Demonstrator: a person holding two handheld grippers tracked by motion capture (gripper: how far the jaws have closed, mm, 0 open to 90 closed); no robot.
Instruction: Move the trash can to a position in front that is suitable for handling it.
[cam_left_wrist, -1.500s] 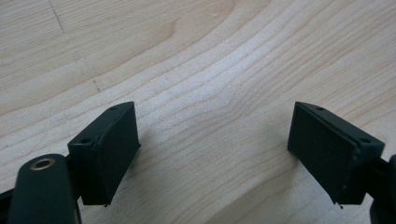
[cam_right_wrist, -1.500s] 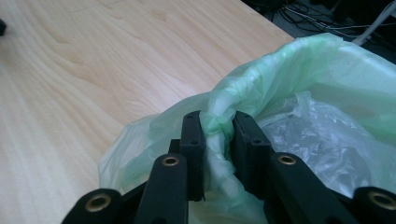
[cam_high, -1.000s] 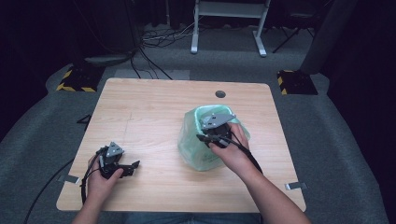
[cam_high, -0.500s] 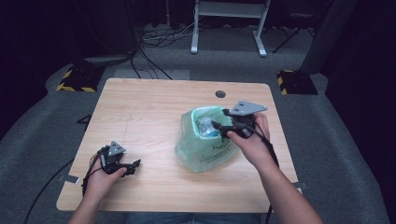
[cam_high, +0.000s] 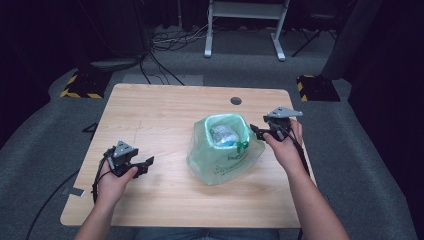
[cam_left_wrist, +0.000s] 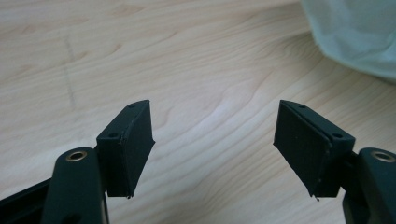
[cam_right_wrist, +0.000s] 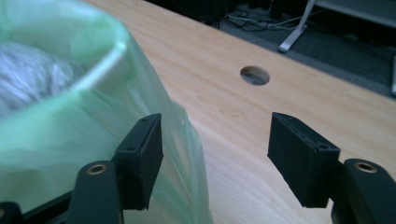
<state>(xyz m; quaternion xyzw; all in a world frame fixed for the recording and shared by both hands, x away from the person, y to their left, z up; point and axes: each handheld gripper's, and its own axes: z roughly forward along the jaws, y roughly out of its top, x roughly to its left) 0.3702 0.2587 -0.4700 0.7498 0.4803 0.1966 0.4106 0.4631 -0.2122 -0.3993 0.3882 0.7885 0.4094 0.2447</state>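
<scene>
Film of the green bag (cam_high: 220, 160) lining the small bin mid-counter (cam_high: 150, 115) is thin, slippery and tearable; we would pinch its rim. Right claw (cam_high: 256, 131) has just been opening, empty beside it; left claw (cam_high: 148, 163), just narrowing, holds nothing.

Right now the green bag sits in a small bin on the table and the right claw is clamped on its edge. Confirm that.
Not quite. The green bag does line the bin on the table, but the right claw has just opened; the right gripper view shows its jaws apart, beside the bag and gripping nothing.
</scene>
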